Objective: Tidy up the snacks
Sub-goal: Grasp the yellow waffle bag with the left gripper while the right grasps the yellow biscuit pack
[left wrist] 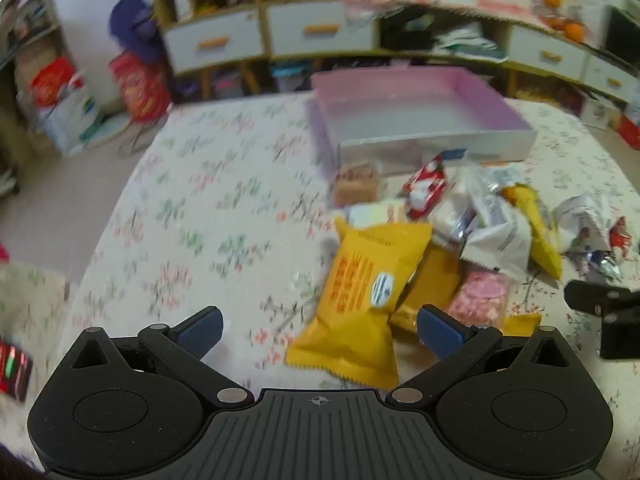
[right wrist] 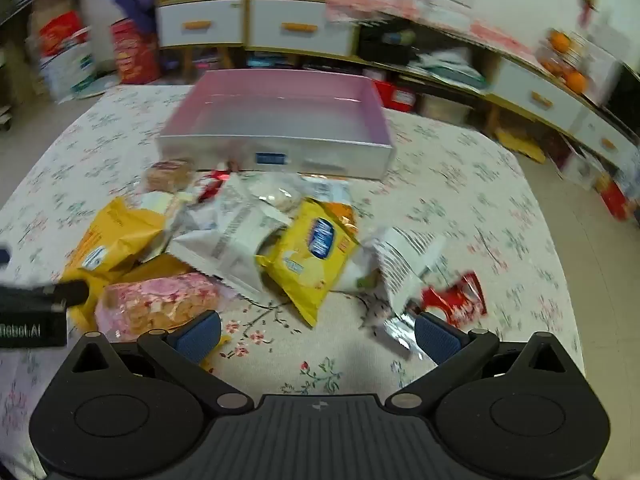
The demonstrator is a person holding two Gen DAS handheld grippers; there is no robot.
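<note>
The snacks (right wrist: 256,248) lie in a loose heap on the bed (right wrist: 460,208), just in front of the near wall of a shallow pink-lined box (right wrist: 276,156) that sits toward the bed's far edge. An orange-yellow packet (left wrist: 360,292) at the heap's left lies with its long axis running from near to far; its orange print is too blurred to read. A yellow bag (right wrist: 316,252) with a blue oval logo points diagonally toward the near-left. A pink packet (right wrist: 160,304) lies crosswise at the near-left, a red wrapper (right wrist: 456,300) at the right. A blue label on the box wall is unreadable. The bed's left half and its right side are bare floral cloth. The left claw (left wrist: 320,332) stands wide over the orange-yellow packet, gripping nothing; its casing reads "Rebot.AI". The right claw (right wrist: 316,338) is wide and empty over bare cloth.
</note>
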